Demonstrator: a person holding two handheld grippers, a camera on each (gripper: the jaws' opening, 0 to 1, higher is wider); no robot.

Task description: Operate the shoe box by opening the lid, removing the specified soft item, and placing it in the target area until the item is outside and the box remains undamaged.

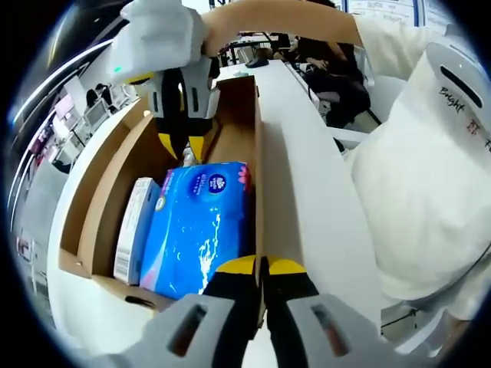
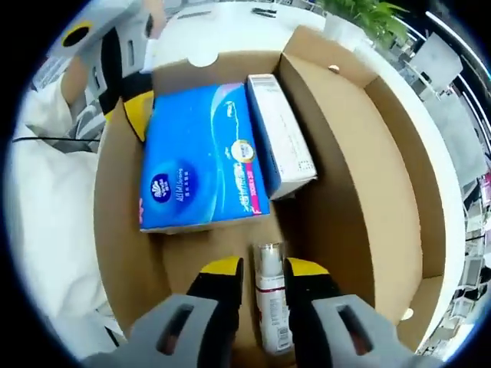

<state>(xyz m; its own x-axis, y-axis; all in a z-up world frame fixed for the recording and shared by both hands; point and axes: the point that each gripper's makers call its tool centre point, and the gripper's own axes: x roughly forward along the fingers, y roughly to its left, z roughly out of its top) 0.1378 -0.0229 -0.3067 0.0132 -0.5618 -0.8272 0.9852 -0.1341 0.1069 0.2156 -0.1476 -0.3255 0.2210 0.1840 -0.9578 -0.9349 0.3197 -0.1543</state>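
Left tongs (image 1: 261, 268) pinch the shoe box (image 1: 257, 176) wall; right tongs (image 2: 263, 270) (narrow) straddle a small bottle (image 2: 270, 299) beside the blue tissue pack (image 2: 201, 157)

Right tool (image 2: 256, 277) straddles small bottle (image 2: 269, 303) on bare box floor (image 2: 330, 215). Ahead: blue tissue pack (image 2: 201, 157), white carton (image 2: 281, 134) just beside it, crowding far end. Free cardboard right of carton. Left tool (image 1: 261, 270) pinched on box wall (image 1: 258, 165); tabletop (image 1: 307, 184) beyond wall open.

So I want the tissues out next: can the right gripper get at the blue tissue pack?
Probably yes: the blue tissue pack lies uncovered ahead of the right gripper, though a small bottle sits between its jaws.
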